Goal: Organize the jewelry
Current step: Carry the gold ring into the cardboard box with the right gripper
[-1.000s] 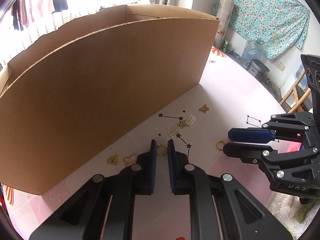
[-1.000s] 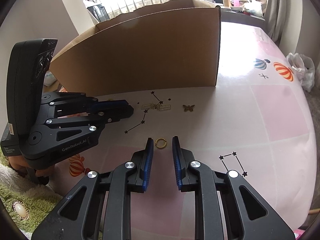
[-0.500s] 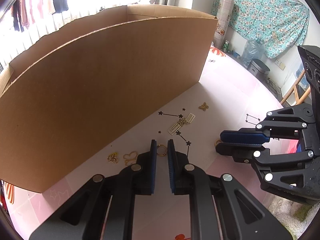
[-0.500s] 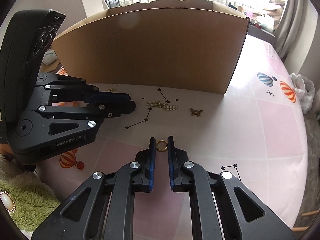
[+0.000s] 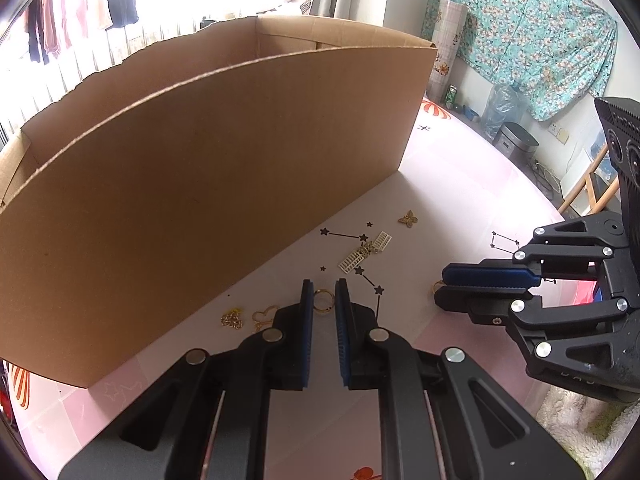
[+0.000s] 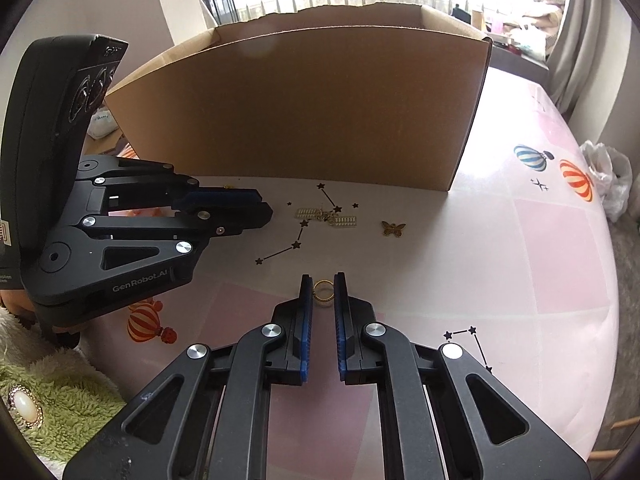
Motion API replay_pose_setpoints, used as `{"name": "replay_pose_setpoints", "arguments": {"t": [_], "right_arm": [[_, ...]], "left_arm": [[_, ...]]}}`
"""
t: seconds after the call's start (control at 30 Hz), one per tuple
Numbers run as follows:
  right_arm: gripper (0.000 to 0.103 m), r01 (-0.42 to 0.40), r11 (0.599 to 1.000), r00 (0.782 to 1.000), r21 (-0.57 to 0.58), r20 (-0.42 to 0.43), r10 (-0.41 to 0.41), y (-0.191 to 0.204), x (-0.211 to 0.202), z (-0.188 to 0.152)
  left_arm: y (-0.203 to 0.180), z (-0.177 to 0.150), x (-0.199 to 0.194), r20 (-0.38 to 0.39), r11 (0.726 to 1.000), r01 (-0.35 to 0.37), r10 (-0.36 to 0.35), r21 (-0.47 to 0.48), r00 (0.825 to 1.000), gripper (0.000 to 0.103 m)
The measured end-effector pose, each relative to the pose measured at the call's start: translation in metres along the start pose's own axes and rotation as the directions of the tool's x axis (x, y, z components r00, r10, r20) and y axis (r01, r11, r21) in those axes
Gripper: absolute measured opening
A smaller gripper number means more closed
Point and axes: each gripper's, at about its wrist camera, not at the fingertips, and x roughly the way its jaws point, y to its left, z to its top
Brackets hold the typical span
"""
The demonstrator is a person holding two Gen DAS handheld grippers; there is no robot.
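Left gripper (image 5: 324, 300): clamped on a gold ring (image 5: 322, 301), pads pressing the band from either side; the ring sits at the fingertips, low over the table (image 5: 460, 208).
Right gripper (image 6: 322, 292): clamped on a second gold ring (image 6: 322, 292), gripped the same way, at the very tips of the pads.
Cardboard box (image 5: 208, 168): open-topped, tall-walled, standing straight ahead of both grippers; its near wall rises well above the fingertips.
Key relation: the box opening lies forward of and above both rings; the box's long axis runs across the line the grippers point along, so my judgement is that each hand must lift before it goes forward.
Nearer hand: the left gripper sits closer to the box wall; the right is further out on the table.
Loose pieces: butterfly charm (image 6: 393, 228), a pair of ladder-shaped earrings (image 6: 328, 216), a heart outline charm (image 5: 264, 316) and a small chain clump (image 5: 232, 317), all on the table between grippers and box.
Table covering: pink, printed with stars and balloons.
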Motion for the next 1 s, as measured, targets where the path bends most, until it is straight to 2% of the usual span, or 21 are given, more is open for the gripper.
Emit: {"name": "replay_pose_setpoints", "arguments": {"t": [0.37,0.6,0.7,0.83,1.0], "right_arm": [[0.008,0.012,1.000,0.999,0.011,0.051,-0.012,-0.006,-0.021,0.000],[0.008,0.019,1.000,0.992,-0.004,0.128,-0.018,-0.009,-0.052,0.015],[0.008,-0.010,1.000,0.983,-0.018,0.185,0.013,-0.014,-0.072,0.032],[0.008,-0.038,0.995,0.964,-0.094,0.257,0.061,-0.017,-0.092,0.066],[0.008,-0.100,0.981,0.959,-0.168,0.248,0.140,-0.018,-0.084,0.121]], "left_arm": [[-0.006,0.003,-0.019,0.055,1.000,-0.013,0.011,0.026,0.998,0.010],[-0.009,0.018,-0.055,0.148,0.999,0.034,-0.038,0.025,0.988,0.010],[-0.006,0.031,-0.078,0.214,0.999,0.036,-0.043,0.040,0.976,0.010],[0.008,0.053,-0.102,0.272,0.999,0.032,-0.041,0.037,0.961,0.010],[0.041,0.083,-0.098,0.205,1.000,0.002,0.002,-0.016,0.979,0.010]]}}
